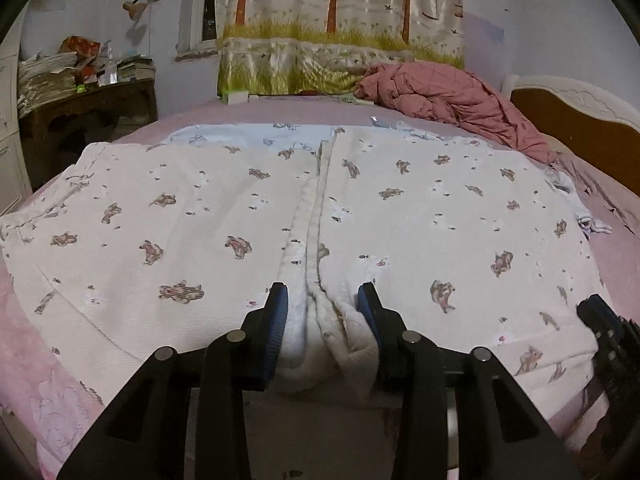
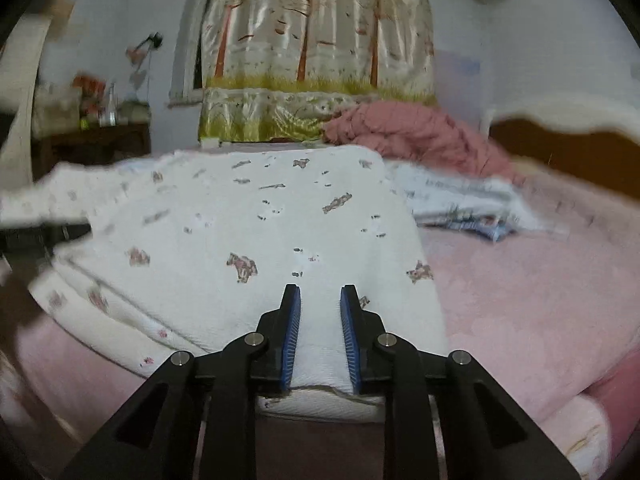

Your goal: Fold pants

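Note:
White pants [image 1: 180, 220] with a small animal print lie spread flat across a pink bed [image 1: 40, 380], both legs side by side with a seam ridge between them. My left gripper [image 1: 322, 292] is shut on a bunch of fleecy fabric at the near end of that middle seam. In the right wrist view the pants [image 2: 260, 220] show one wide panel, and my right gripper [image 2: 320, 294] is shut on its near edge, cloth filling the gap between the blue pads [image 2: 291, 332]. The right gripper [image 1: 604, 320] also shows at the pants' right edge in the left wrist view.
A crumpled reddish quilt [image 1: 452, 96] lies at the far right of the bed beside the brown headboard [image 1: 576, 120]. A folded pale blue garment [image 2: 460, 200] rests right of the pants. A dark side table [image 1: 88, 116] stacked with papers stands far left, a patterned curtain [image 1: 340, 20] behind.

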`<state>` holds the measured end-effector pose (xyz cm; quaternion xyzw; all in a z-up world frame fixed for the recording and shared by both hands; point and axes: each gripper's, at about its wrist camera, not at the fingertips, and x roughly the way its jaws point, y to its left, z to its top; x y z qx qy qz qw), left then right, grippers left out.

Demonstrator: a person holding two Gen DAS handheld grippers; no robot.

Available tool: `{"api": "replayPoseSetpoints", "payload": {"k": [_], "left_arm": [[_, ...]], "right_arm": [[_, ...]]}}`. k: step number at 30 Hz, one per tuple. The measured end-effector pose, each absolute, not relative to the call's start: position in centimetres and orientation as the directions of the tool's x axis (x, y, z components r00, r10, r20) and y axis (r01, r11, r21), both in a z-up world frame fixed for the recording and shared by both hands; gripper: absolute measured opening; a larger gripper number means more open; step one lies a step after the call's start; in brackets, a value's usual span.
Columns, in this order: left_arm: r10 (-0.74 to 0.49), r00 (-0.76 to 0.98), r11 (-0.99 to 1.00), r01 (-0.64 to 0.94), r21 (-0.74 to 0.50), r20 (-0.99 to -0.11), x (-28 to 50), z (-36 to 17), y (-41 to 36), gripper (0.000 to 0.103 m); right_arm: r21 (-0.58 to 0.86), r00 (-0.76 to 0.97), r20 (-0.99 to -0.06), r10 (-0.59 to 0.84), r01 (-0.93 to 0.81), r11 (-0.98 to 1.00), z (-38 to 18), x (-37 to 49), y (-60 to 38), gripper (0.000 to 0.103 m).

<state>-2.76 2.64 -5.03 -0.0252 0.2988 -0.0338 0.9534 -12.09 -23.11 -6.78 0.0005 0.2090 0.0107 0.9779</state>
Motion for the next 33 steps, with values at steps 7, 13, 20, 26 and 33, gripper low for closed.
{"api": "replayPoseSetpoints", "payload": {"k": [7,13,20,26,33], "left_arm": [[-0.094,0.848,0.995,0.071,-0.064,-0.521,-4.4,-2.8,2.8,0.037],[-0.179,0.881,0.983,0.144,-0.113,-0.439,-5.2,0.0,0.6,0.037],[-0.169,0.843,0.985,0.127,-0.118,-0.511,-3.3,-2.8,-1.9,0.037],[-0.119,0.850,0.992,0.129,-0.017,-0.513,-4.5,-4.8,-2.8,0.032],[-0.239,0.841,0.971,0.216,-0.104,-0.485,-3.5,-1.2,-3.6,0.032]], "right_arm": [[0.108,0.934,-0.347,0.085,-0.050,0.993,-2.8,-13.9,-27.1,0.022],[0.195,0.935,-0.338,0.111,-0.046,0.980,0.2,-11.9,-30.2,0.012],[0.235,0.858,-0.498,0.122,-0.001,0.972,-6.4,-9.3,-30.1,0.007],[0.152,0.874,-0.476,0.097,-0.026,0.988,-5.6,-10.9,-29.5,0.007],[0.251,0.827,-0.523,0.207,-0.083,0.964,0.1,-7.2,-31.9,0.007]]}}
